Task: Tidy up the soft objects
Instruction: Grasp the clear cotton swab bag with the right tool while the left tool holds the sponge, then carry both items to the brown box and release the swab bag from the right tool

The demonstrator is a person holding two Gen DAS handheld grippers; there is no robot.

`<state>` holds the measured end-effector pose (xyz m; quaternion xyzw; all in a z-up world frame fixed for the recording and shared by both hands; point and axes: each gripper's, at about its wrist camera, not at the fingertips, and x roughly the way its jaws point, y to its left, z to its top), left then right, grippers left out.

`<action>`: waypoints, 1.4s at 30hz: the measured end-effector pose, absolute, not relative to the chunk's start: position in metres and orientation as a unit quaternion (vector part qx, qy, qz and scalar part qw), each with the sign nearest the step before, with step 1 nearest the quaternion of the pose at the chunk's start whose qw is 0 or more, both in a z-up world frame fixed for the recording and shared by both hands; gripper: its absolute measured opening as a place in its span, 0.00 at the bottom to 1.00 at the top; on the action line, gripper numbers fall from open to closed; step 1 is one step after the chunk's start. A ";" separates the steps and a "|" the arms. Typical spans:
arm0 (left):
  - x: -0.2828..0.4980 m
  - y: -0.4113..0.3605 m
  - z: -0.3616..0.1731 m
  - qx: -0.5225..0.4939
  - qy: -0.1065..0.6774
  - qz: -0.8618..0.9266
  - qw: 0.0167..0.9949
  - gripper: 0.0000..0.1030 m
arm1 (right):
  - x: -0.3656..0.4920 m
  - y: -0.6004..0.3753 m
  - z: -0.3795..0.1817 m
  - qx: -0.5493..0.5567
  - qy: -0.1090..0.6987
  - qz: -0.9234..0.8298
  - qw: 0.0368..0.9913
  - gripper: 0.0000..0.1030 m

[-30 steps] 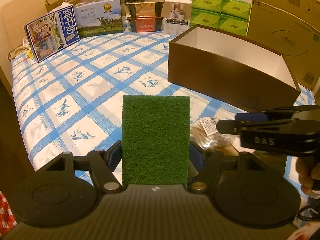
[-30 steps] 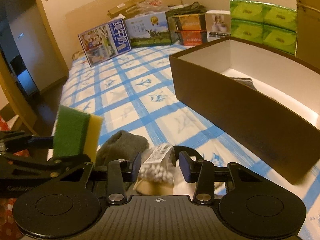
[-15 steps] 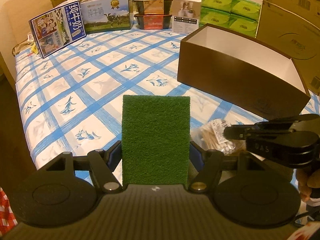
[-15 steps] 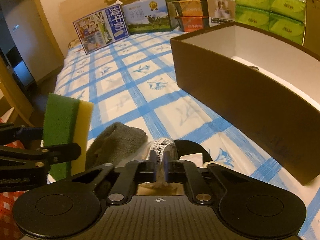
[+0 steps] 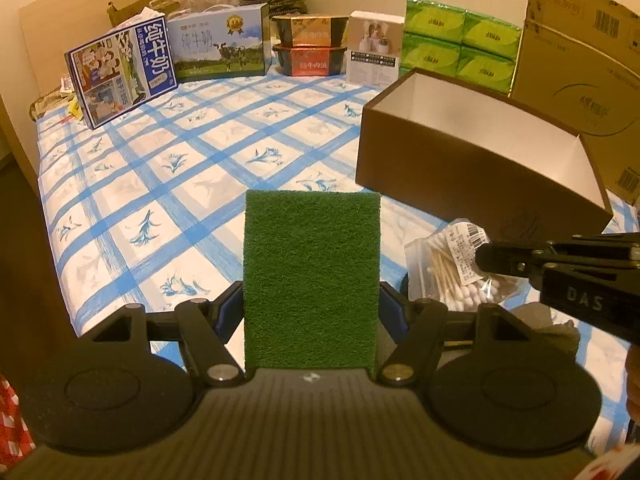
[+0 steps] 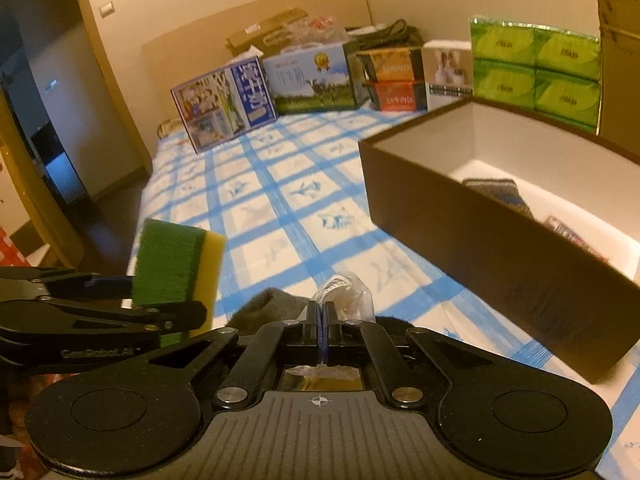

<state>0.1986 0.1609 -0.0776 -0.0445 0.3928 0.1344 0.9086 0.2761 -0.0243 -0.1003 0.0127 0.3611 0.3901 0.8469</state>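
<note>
Right hand-held gripper [image 6: 322,312] clamps the cotton-swab bag [image 5: 460,264]; brown box [image 6: 500,264] lies ahead-right, nearer it than the left hand-held gripper [image 5: 312,304] gripping the sponge [image 5: 312,276].

Green-and-yellow sponge [image 5: 312,276] held upright above the bedspread; clear cotton-swab bag [image 5: 452,264] pinched beside a grey sock [image 6: 266,304].

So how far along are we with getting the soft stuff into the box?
Done: a grey cloth and another small item already lie in the box. In hand: the left gripper is shut on the sponge, and the right gripper has pinched the swab bag; neither is over the box yet. Left: drop both in, then the grey sock on the bed.
</note>
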 end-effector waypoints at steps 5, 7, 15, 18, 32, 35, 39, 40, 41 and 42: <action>0.202 0.154 -0.065 -0.040 0.384 0.124 0.914 0.66 | 0.271 -0.039 -0.082 0.026 0.344 0.389 0.854 0.00; 0.206 0.150 -0.060 -0.035 0.381 0.118 0.916 0.66 | 0.270 -0.046 -0.074 0.029 0.334 0.386 0.860 0.00; 0.252 0.124 -0.034 -0.004 0.366 0.067 0.928 0.66 | 0.285 -0.083 -0.045 0.041 0.307 0.344 0.886 0.00; 0.278 0.112 -0.022 0.005 0.358 0.041 0.933 0.66 | 0.296 -0.097 -0.034 0.045 0.296 0.322 0.898 0.00; 0.419 0.065 0.003 0.018 0.363 -0.070 0.929 0.66 | 0.389 -0.139 -0.013 0.034 0.268 0.216 0.938 0.00; 0.441 0.056 -0.004 0.027 0.373 -0.078 0.924 0.66 | 0.408 -0.146 -0.022 0.034 0.284 0.201 0.937 0.00; 0.464 0.049 -0.017 0.030 0.394 -0.087 0.915 0.66 | 0.426 -0.148 -0.035 0.032 0.301 0.185 0.935 0.00; 0.469 0.046 -0.021 0.036 0.398 -0.089 0.912 0.66 | 0.430 -0.147 -0.038 0.031 0.305 0.183 0.934 0.00; 0.473 0.043 -0.025 0.045 0.402 -0.090 0.910 0.66 | 0.434 -0.147 -0.042 0.031 0.310 0.181 0.933 0.00; 0.477 0.040 -0.029 0.054 0.405 -0.088 0.909 0.66 | 0.437 -0.147 -0.045 0.032 0.315 0.179 0.932 0.00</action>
